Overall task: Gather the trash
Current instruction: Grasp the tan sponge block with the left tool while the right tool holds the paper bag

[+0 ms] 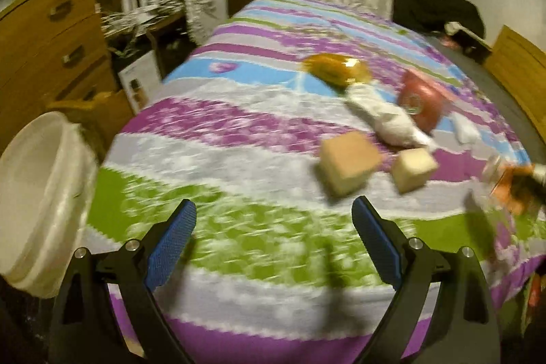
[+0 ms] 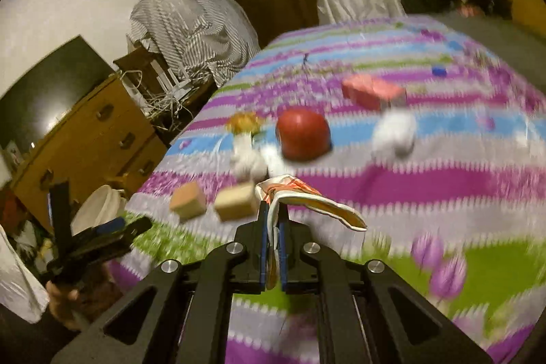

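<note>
the left gripper [image 1: 274, 239] has two long black fingers that curve inward, each faced on the inner side with a textured blue pad [image 1: 170, 248]. round silver screw heads sit on the black linkage arms, two on each side. triangular cut-outs pierce the outer black arms. the right gripper [image 2: 272, 220] is built the same: black linkages, silver screws, blue pads on narrow black fingers, triangular openings lower down. in the right wrist view the left gripper shows as a black frame with a blue pad, gripped by a hand [image 2: 66, 302] beside a white sleeve [image 2: 17, 278].

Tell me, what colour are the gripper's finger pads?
Blue pads, clearest in the left wrist view.
</note>
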Tool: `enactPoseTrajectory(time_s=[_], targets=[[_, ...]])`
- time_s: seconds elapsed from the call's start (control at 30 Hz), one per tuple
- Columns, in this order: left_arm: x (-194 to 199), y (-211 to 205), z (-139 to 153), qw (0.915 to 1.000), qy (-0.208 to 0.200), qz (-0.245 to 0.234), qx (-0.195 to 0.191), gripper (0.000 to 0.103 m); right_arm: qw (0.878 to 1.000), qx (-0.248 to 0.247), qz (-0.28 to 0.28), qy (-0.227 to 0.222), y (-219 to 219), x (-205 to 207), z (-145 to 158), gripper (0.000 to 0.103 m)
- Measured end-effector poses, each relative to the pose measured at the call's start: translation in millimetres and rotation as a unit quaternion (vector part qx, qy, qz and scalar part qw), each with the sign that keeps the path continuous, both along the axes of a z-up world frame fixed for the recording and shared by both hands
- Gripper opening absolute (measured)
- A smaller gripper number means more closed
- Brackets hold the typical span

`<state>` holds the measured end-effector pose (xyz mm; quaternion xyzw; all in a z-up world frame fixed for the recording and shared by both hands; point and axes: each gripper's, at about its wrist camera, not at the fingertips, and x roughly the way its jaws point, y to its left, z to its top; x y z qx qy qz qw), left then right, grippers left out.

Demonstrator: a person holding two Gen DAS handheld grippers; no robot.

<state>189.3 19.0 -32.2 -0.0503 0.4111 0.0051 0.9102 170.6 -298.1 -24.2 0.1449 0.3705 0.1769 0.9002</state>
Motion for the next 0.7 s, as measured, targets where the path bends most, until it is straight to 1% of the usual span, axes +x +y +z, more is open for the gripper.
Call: enactPoseTrajectory(time_s=[0.07, 0.17, 0.2, 0.3, 0.33, 0.37, 0.4, 0.43, 0.47, 0.5, 0.6, 0.7], targets=[[9, -12, -1, 0.9997, -0.006, -0.02, -0.011, 0.089, 1.0, 0.014, 0.002, 0.014, -2, -10, -14, 0.006], [24, -25, -5, 0.9994, -0.009, -0.034, -0.005, 0.089, 0.999, 0.03, 0.005, 0.031, -1, -16, -28, 0.006], [31, -29, -7, 0.999, -0.01, -0.043, -0.008, 0.089, 0.999, 0.032, 0.008, 0.035, 0, -17, -31, 0.006], [49, -35, -17, 0.9988, -0.002, -0.048, -0.009, 0.088, 0.998, 0.037, 0.018, 0.037, 5, -17, -36, 0.006], [55, -36, -22, 0.9986, 0.008, -0.05, -0.011, 0.085, 0.998, 0.037, 0.019, 0.037, 6, -17, -37, 0.006], [59, -36, -26, 0.9985, 0.015, -0.051, -0.013, 0.077, 0.998, 0.039, 0.021, 0.037, 5, -15, -37, 0.006], [63, -37, -32, 0.9973, 0.025, -0.062, -0.029, 0.068, 0.998, 0.042, 0.022, 0.036, 4, -13, -36, 0.006], [63, -36, -34, 0.9967, 0.024, -0.066, -0.04, 0.062, 0.998, 0.043, 0.021, 0.035, 4, -12, -36, 0.006], [61, -36, -34, 0.9964, 0.02, -0.069, -0.045, 0.053, 0.998, 0.044, 0.021, 0.034, 3, -12, -36, 0.006], [56, -39, -34, 0.996, 0.012, -0.076, -0.046, 0.049, 0.998, 0.043, 0.021, 0.033, 3, -11, -35, 0.006], [46, -43, -33, 0.9969, 0.002, -0.073, -0.03, 0.044, 0.998, 0.041, 0.018, 0.032, 2, -8, -35, 0.006], [33, -40, -27, 0.9982, -0.001, -0.055, -0.025, 0.043, 0.999, 0.028, 0.019, 0.024, 5, -12, -32, 0.006]])
